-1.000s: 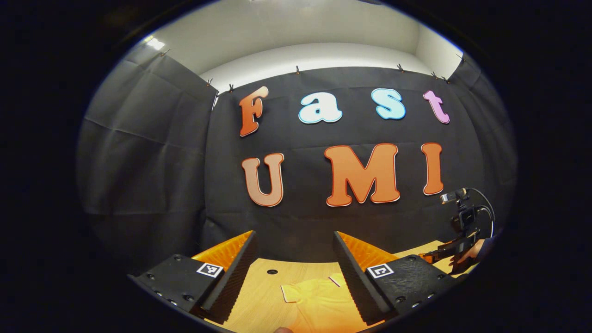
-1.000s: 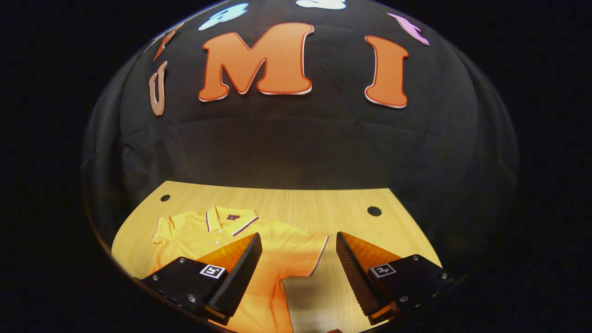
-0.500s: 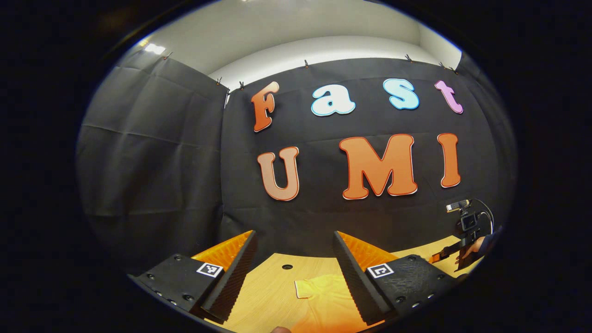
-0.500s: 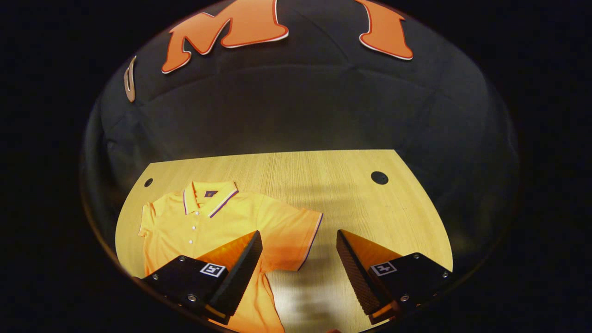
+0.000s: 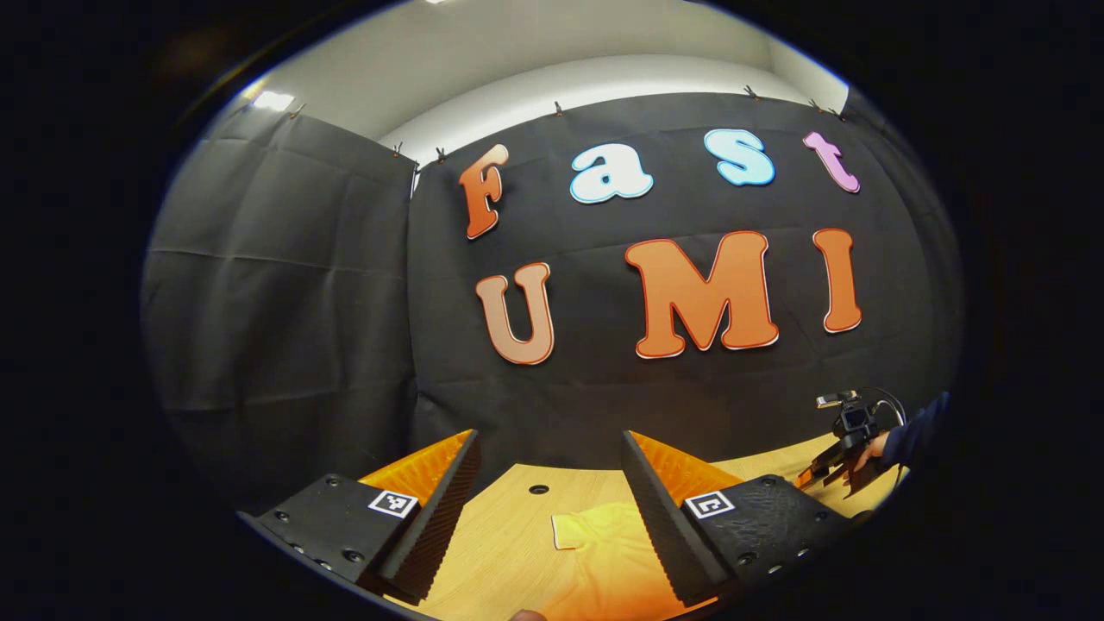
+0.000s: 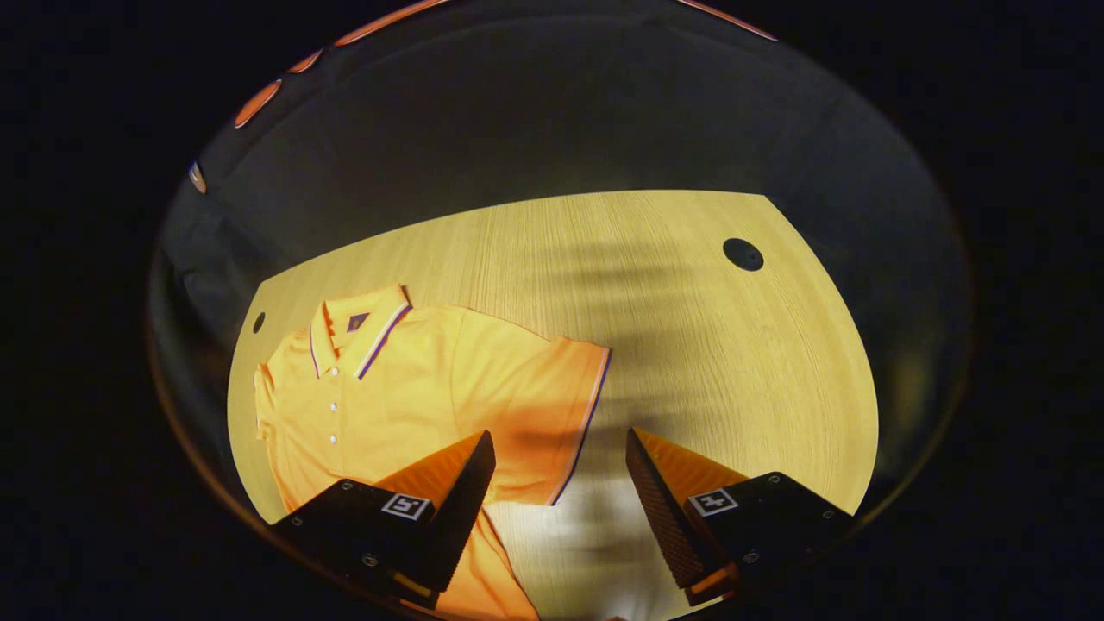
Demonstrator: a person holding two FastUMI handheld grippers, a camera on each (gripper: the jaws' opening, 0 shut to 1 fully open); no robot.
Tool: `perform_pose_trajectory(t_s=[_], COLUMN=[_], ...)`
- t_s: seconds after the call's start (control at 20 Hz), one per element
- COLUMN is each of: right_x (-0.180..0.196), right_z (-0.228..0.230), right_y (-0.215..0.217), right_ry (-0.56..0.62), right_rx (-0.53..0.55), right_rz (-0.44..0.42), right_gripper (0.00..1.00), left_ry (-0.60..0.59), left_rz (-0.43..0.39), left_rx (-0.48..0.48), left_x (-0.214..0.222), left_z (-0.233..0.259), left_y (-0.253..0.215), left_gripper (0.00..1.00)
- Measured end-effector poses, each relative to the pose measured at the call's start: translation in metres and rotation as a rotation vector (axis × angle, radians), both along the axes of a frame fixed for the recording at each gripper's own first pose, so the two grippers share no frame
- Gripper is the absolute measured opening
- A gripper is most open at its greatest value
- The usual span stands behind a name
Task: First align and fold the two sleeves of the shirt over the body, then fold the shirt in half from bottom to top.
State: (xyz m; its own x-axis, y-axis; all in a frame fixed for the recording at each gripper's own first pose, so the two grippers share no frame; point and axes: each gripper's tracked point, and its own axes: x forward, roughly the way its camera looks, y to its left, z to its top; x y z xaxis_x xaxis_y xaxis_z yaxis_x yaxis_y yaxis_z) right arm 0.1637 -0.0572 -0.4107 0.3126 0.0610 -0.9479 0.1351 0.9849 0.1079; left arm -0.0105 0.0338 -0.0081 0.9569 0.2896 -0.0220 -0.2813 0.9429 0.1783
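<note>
The shirt (image 6: pixel 405 388) lies flat and face up on the table (image 6: pixel 690 345), collar toward the wall, both sleeves unfolded. The right gripper (image 6: pixel 559 483) hangs above the shirt's sleeve hem (image 6: pixel 582 423), jaws wide apart and empty. The left gripper (image 5: pixel 550 500), also spread open and empty, sits over the shirt's other sleeve (image 5: pixel 595 535).
</note>
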Motion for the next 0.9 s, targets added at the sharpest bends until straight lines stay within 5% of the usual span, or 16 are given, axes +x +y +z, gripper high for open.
perform_pose_trajectory(t_s=[0.4,0.65,0.8,0.85,0.9], right_x=[-0.005,0.002,0.01,0.009,0.01], right_z=[-0.037,-0.052,-0.058,-0.056,-0.054], right_y=[0.009,0.005,0.007,0.01,0.012], right_ry=[0.18,0.218,0.234,0.237,0.24], right_rx=[0.05,-0.007,-0.05,-0.051,-0.051], right_rz=[-0.009,0.012,0.021,0.032,0.044], right_gripper=[0.9,0.89,0.78,0.65,0.67], left_ry=[0.063,0.09,0.105,0.111,0.118], left_rz=[-0.019,-0.018,-0.015,-0.013,-0.011], left_rx=[0.015,0.007,0.007,0.005,0.001], left_x=[0.009,0.016,0.019,0.02,0.021], left_z=[-0.014,-0.021,-0.027,-0.029,-0.032], left_y=[-0.012,-0.008,-0.006,-0.004,-0.003], left_gripper=[0.99,0.99,1.0,1.0,1.0])
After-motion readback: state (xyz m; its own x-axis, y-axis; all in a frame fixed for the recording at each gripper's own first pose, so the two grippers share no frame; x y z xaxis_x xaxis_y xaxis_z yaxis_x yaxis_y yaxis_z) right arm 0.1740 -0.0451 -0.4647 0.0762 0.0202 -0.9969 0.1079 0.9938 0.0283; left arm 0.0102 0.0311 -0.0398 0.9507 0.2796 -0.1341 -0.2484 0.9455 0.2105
